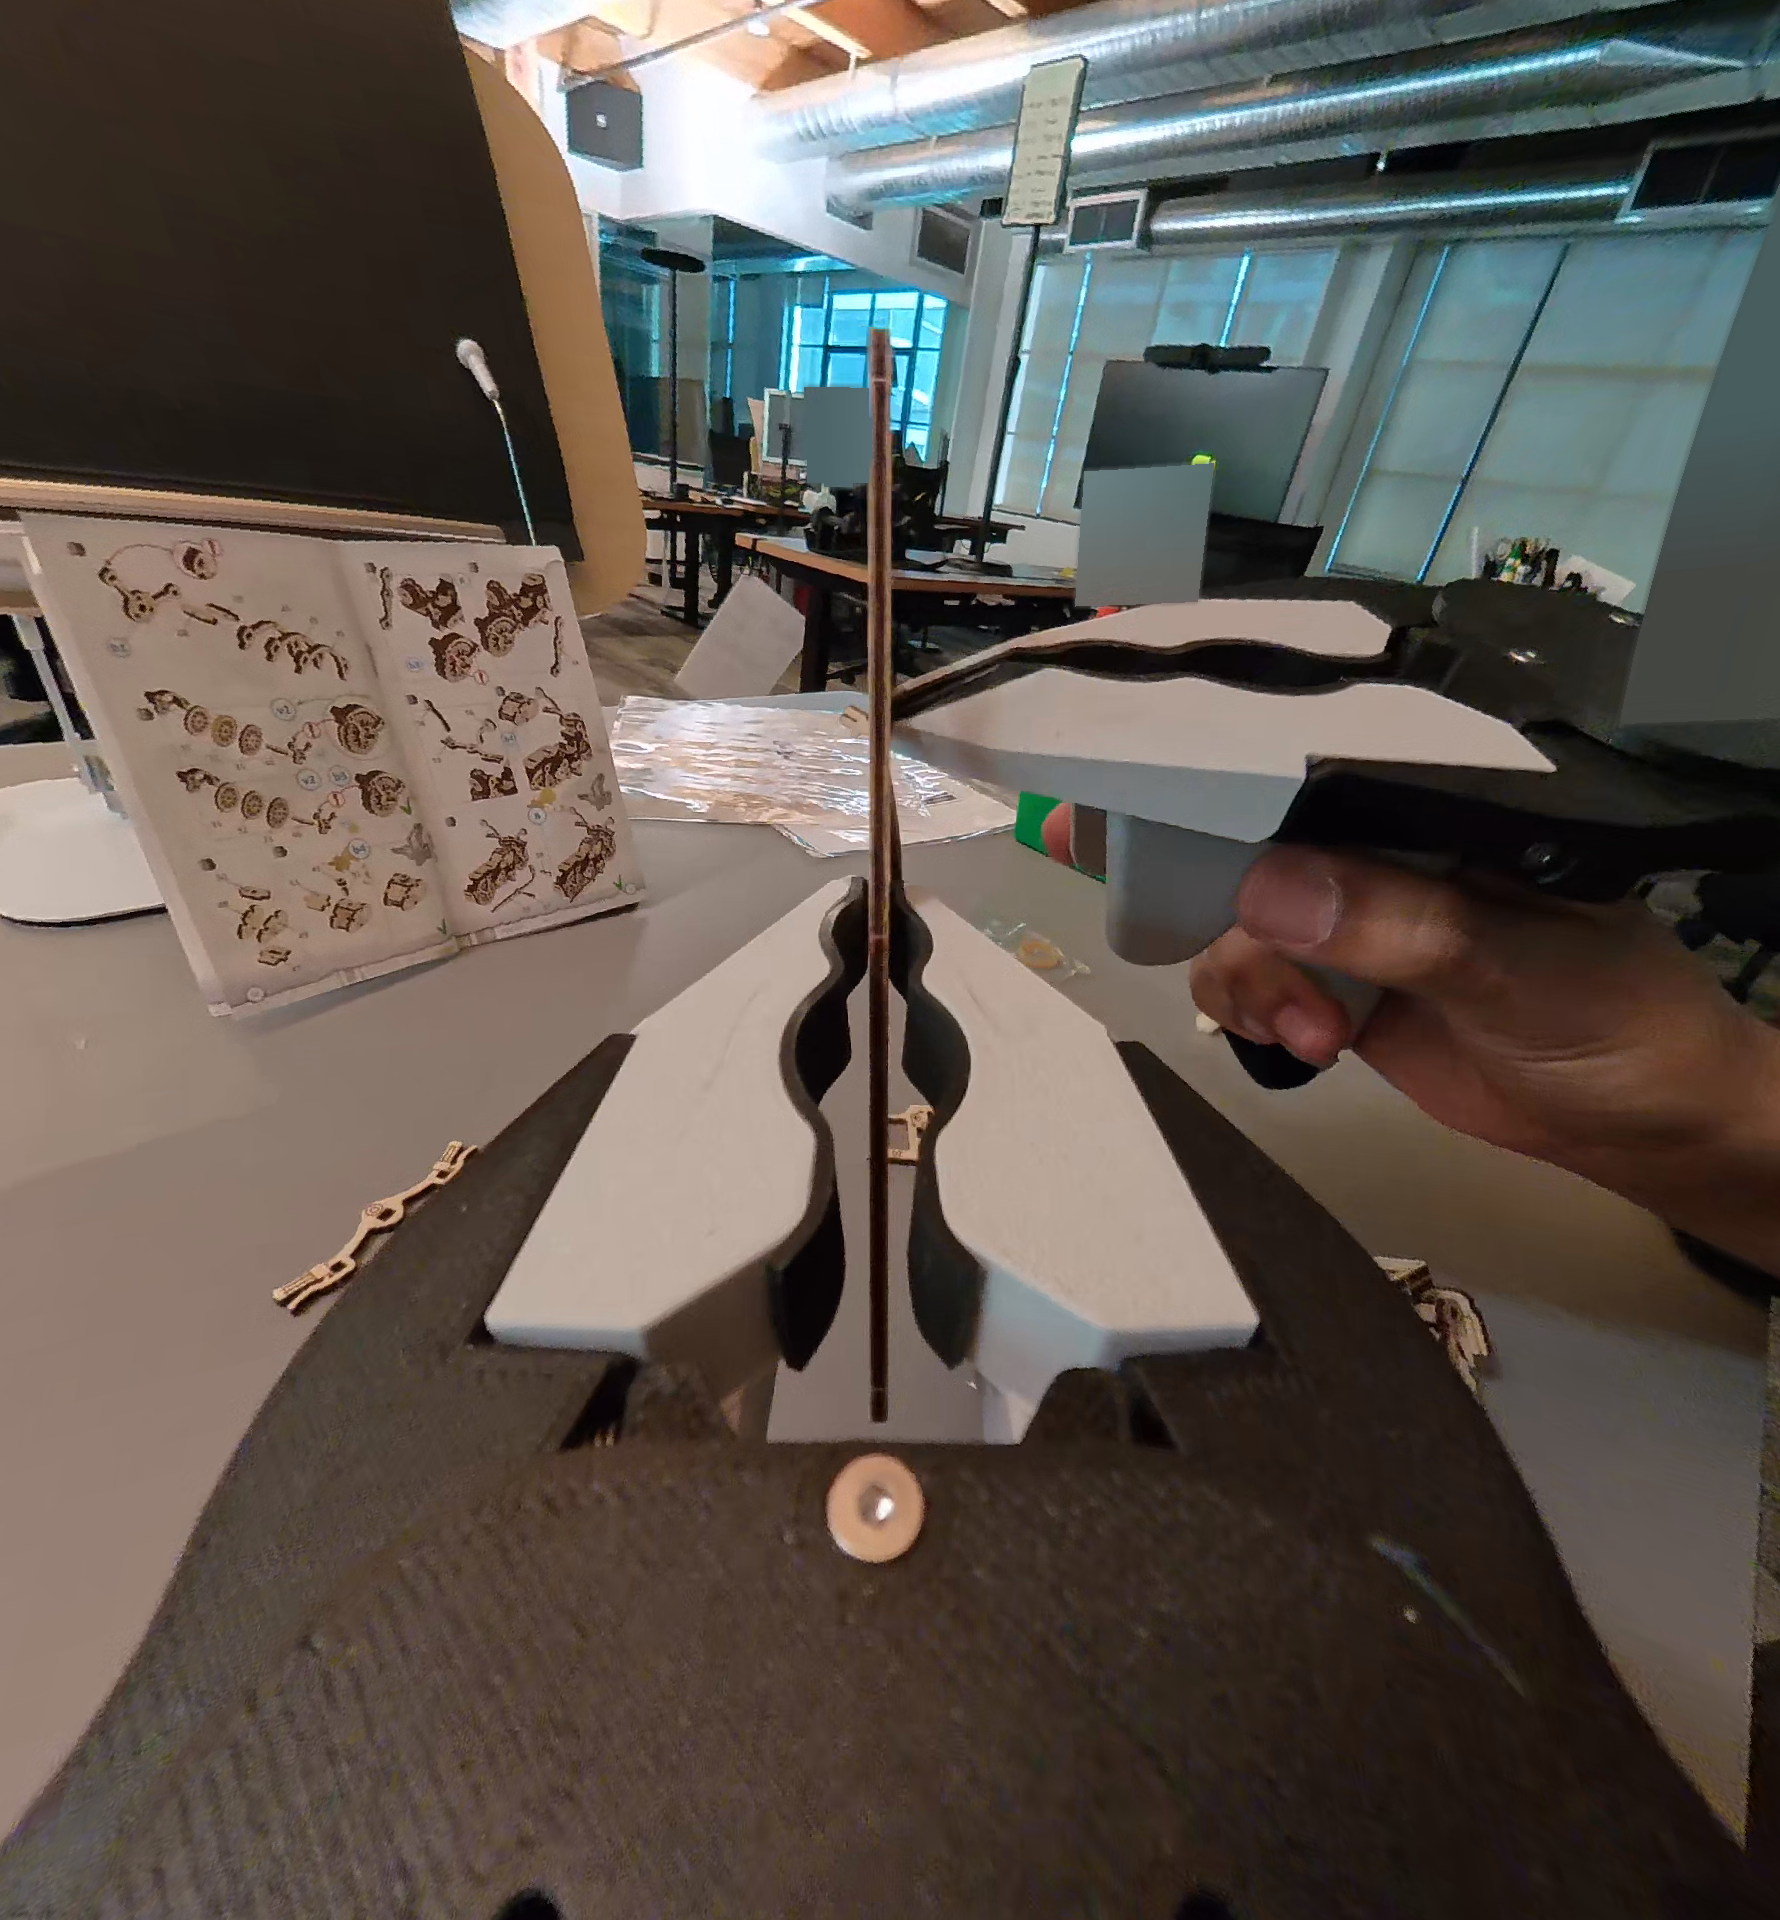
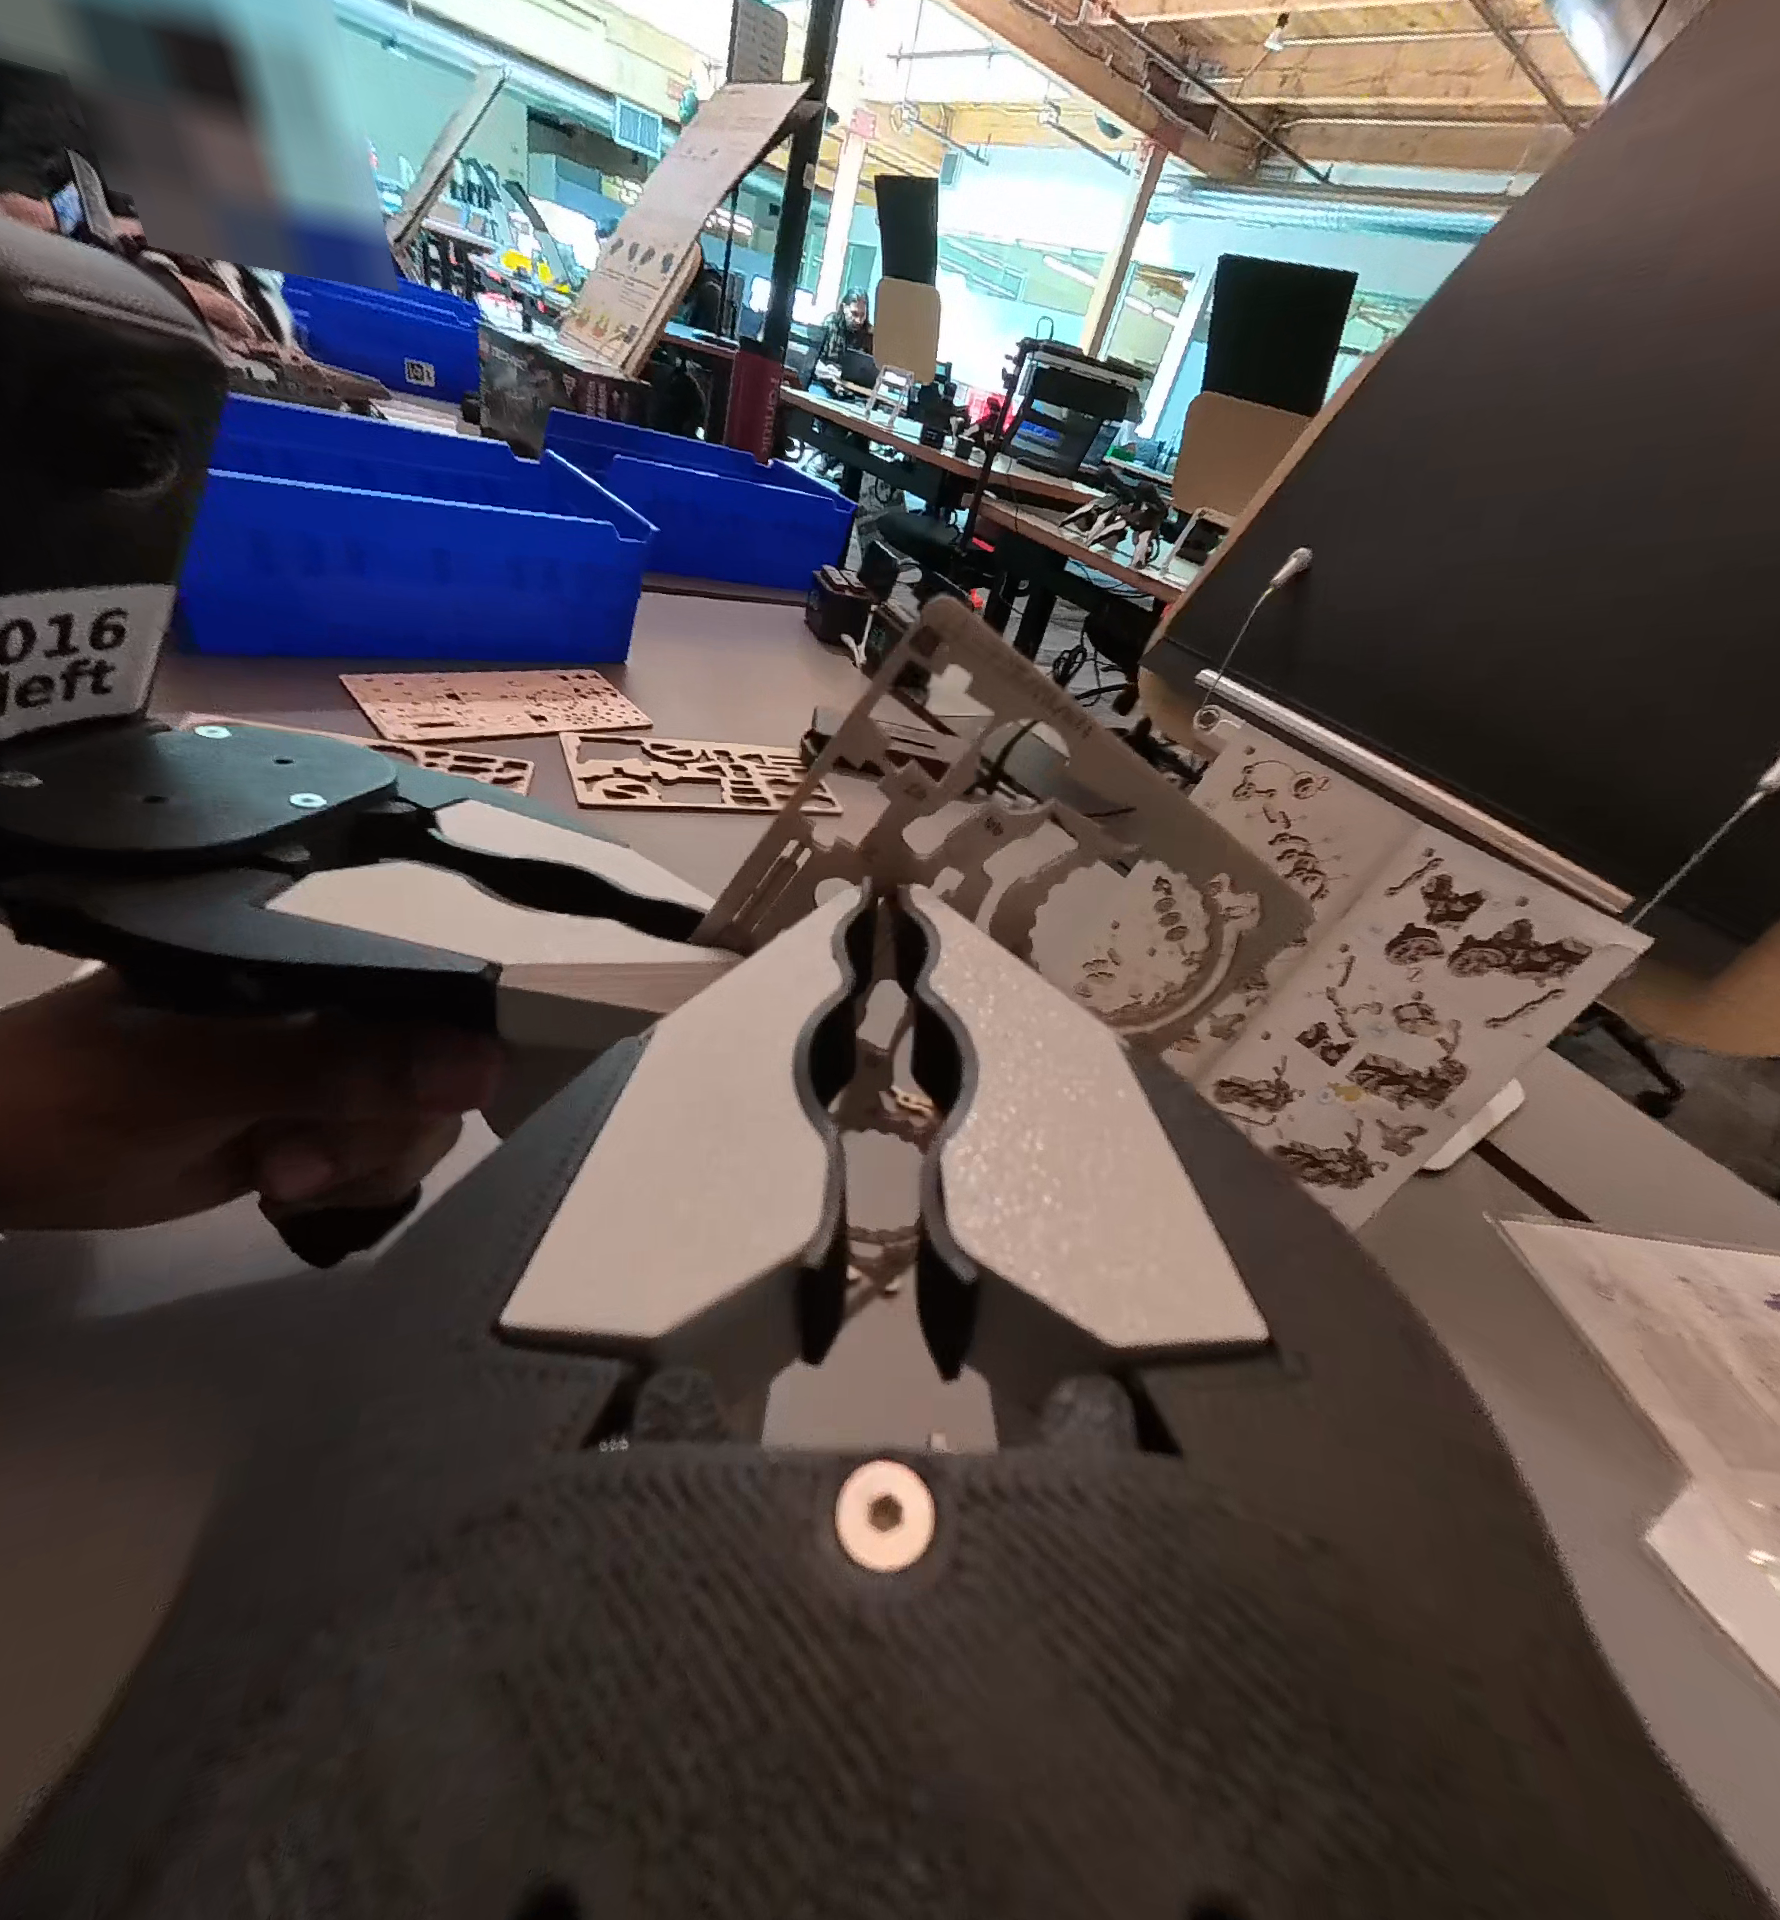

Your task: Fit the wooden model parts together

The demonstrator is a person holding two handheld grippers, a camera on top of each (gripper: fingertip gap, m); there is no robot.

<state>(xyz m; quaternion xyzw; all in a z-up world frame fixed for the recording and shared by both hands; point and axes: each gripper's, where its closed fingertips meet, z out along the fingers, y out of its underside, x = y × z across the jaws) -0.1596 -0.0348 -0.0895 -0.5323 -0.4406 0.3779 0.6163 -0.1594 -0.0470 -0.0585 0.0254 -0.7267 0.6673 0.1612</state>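
A thin laser-cut wooden sheet (image 1: 879,623) stands upright and edge-on in the left wrist view. My left gripper (image 1: 879,906) is shut on its lower edge. The right wrist view shows the sheet's cut-out face (image 2: 1031,831), with the left gripper (image 2: 704,935) clamping its lower left corner. My right gripper (image 1: 905,701) comes in from the right with a hand on its grip. Its jaws are shut and its tips touch the sheet's face (image 2: 881,902). A small wooden bit (image 1: 853,715) sticks out on the sheet's far side.
An open instruction booklet (image 1: 346,748) leans against a black panel (image 1: 221,260). Loose wooden parts (image 1: 377,1221) and a crinkled plastic bag (image 1: 792,769) lie on the grey table. More cut sheets (image 2: 699,769) and blue bins (image 2: 398,561) are behind. Paper (image 2: 1696,1403) lies at right. Only a small space, under 4 cm, lies between the two pairs of fingers.
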